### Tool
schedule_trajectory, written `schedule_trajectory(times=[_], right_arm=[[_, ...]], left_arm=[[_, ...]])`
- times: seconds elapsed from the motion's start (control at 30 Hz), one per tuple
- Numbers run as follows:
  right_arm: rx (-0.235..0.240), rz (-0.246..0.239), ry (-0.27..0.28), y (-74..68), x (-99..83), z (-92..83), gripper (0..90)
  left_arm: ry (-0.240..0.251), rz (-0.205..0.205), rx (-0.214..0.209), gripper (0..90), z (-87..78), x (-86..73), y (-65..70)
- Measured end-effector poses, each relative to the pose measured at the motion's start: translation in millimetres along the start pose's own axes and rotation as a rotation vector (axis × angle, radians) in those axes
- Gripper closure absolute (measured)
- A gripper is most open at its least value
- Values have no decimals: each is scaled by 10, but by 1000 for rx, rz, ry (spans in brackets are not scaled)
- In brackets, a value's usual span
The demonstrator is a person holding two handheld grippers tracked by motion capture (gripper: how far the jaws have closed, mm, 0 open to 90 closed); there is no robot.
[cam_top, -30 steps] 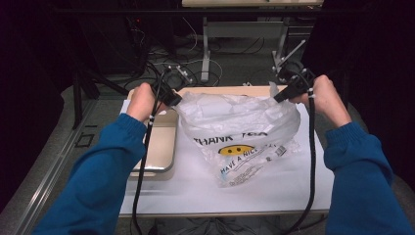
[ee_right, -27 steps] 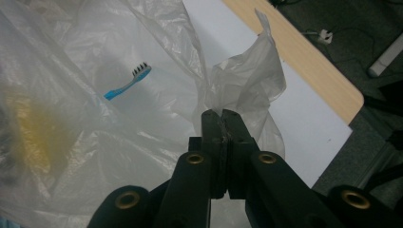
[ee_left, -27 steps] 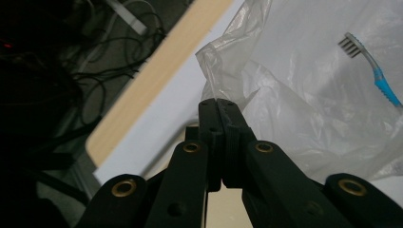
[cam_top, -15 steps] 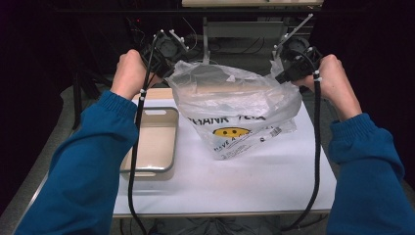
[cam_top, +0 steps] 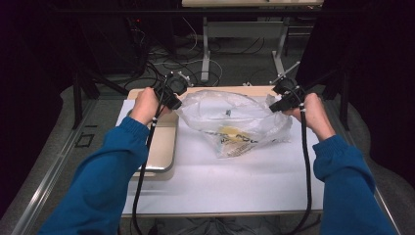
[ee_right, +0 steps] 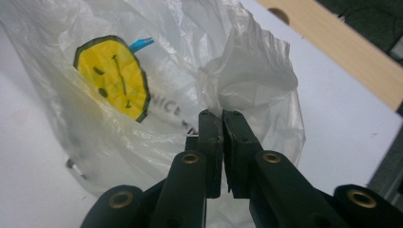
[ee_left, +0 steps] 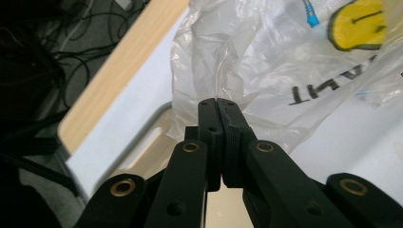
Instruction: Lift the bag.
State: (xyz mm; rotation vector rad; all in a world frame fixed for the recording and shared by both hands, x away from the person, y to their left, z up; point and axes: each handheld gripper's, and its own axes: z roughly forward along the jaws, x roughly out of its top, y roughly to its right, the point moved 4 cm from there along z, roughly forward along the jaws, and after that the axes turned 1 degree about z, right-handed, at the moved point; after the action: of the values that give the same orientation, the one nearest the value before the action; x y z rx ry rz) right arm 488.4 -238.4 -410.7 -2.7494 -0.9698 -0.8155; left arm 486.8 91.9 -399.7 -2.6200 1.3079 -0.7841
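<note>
- right now a person's two hands each hold a pair of tongs at either side of a clear plastic bag (cam_top: 235,125) that lies on the white desk (cam_top: 235,186), in the upper middle of the high view.
- left tongs (cam_top: 177,101) sit at the bag's left edge, upper left of centre; in the left gripper view the jaws are pressed together on a pinch of the bag's film (ee_left: 216,90), with the bag spreading away to the upper right.
- right tongs (cam_top: 274,106) sit at the bag's right edge; in the right gripper view the jaws are clamped on a crumpled fold of the film (ee_right: 223,102), though a thin slit shows between them lower down, and the bag's yellow smiley print (ee_right: 114,78) lies to the upper left.
- the relation that matters: the bag is strung between the two grips, its long axis running left to right across the frame, so each pair of tongs has the bag lying inward toward the other. neither hand is nearer; they flank it evenly.
- my guess is that the mouth is being held wide; any next move would depend on both grips keeping the thin film, which could slip.
- a beige tray (cam_top: 159,156) rests on the desk just left of the bag, under the left forearm.
- something small with a blue tip (ee_left: 310,16) shows inside the bag; i cannot tell what it is.
</note>
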Motion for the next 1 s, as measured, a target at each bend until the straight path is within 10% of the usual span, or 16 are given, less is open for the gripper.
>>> schedule_trajectory(times=[0.63,1.0], right_arm=[[40,56,-32,30,-202,505,857],[86,63,103,-54,-179,78,317]], left_arm=[[-23,-87,-84,852,584,-250,145],[173,-188,-61,241,264,-303,123]])
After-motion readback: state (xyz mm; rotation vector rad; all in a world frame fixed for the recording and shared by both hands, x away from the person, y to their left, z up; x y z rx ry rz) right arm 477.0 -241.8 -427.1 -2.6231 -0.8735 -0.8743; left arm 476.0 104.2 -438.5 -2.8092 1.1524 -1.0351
